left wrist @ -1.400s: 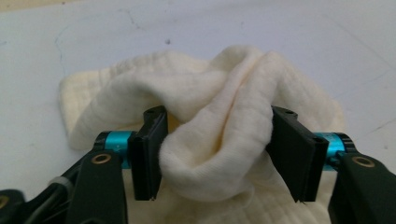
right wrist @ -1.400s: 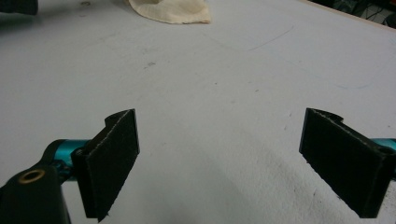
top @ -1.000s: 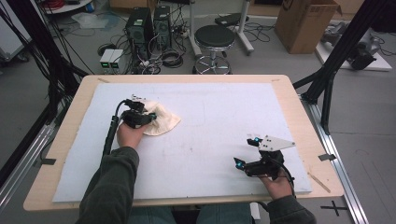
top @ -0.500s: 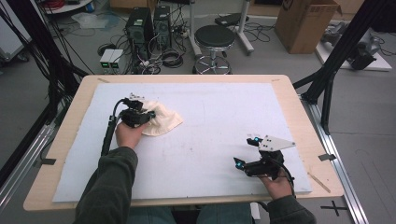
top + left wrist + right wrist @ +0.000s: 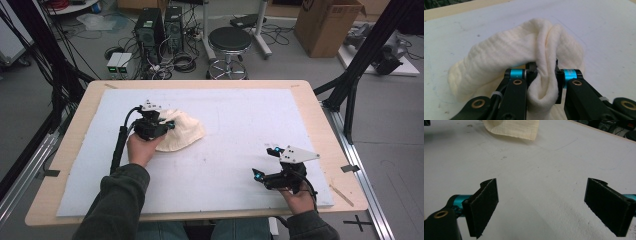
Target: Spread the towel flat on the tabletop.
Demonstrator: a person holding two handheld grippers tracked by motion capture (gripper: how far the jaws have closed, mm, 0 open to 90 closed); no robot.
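- Now my left gripper (image 5: 167, 125) has just been closing, and its jaws are clenched on a bunched fold of the cream cloth (image 5: 182, 132).
- In the left gripper view the cloth (image 5: 524, 52) is pinched between my pads and humps up ahead of them, draping down to the white mat (image 5: 604, 32) on both sides.
- My right gripper (image 5: 266, 162) is released, jaws spread wide with bare mat between them.
- From that gripper the cloth (image 5: 514, 127) lies well ahead and off to its left, apart from it.
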